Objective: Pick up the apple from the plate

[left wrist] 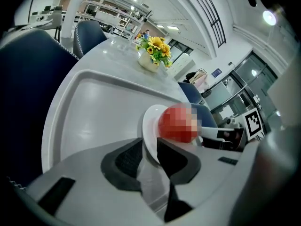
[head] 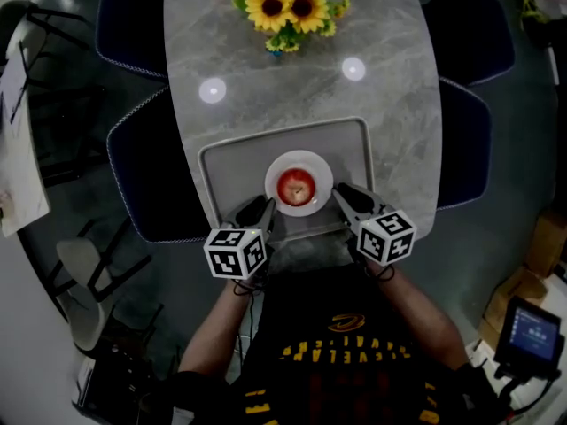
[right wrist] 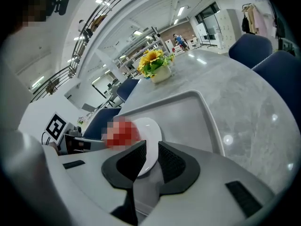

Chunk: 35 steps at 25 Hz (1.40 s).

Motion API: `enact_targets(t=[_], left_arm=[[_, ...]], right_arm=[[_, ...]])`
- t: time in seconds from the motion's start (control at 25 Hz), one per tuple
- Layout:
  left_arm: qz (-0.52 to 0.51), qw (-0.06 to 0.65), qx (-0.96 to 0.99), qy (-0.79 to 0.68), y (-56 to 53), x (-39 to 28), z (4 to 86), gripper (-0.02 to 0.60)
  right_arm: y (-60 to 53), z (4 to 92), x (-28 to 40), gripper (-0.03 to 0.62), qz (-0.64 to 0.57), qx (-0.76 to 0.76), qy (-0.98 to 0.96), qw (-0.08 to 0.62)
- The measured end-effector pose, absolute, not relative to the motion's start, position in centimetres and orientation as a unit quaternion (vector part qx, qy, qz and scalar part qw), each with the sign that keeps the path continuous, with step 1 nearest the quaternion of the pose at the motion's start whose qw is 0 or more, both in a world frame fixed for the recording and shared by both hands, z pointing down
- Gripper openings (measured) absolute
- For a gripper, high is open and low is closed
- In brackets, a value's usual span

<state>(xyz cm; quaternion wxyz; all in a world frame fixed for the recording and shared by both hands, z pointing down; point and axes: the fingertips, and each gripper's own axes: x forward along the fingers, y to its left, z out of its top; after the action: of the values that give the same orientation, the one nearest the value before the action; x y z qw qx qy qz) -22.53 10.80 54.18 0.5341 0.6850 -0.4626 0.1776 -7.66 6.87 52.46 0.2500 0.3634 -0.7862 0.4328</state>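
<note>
Resting place of the apple (head: 296, 186): dead centre of the white plate (head: 299, 156), untouched by either claw.
Plate's setting: it sits on a grey tray (head: 354, 140) on the marble table (head: 390, 78); the sunflowers (head: 283, 3) stand well beyond the plate's far side.
Left gripper (head: 265, 209): at the plate's near-left rim, jaws only a narrow slot apart and holding nothing; its own view shows the rim lined up with that slot and the apple just past it.
Right gripper (head: 341, 195): at the plate's near-right rim, mirrored. Its jaws are also barely parted and empty, with the rim showing through the gap.
Stage, as I judge it: approach only, with no grasp begun.
Risk, slot too narrow: neither gap looks wide enough for the apple, so closing in now would likely push the fruit across the plate.
Risk, low tips: both sets of tips sit at rim level, so a forward move could catch the rim, then tip or slide the plate on the tray.
Risk, round fruit: an off-centre pinch could squirt the apple off the plate.
</note>
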Motion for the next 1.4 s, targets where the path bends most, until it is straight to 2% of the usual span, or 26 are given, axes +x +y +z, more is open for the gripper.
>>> enact_targets(t=[0.76,1.4], left_arm=[[0.178,0.551,0.675,-0.457,11.4,-22.6,54.5,0.084],[0.186,0.557,0.667,-0.459,11.1,-22.0,54.5,0.063]], right_arm=[[8.2,54.7,-8.3,0.063,0.487,0.361,-0.750,0.264],[7.8,55.1,-8.1,0.061,0.520,0.365,-0.733,0.243]])
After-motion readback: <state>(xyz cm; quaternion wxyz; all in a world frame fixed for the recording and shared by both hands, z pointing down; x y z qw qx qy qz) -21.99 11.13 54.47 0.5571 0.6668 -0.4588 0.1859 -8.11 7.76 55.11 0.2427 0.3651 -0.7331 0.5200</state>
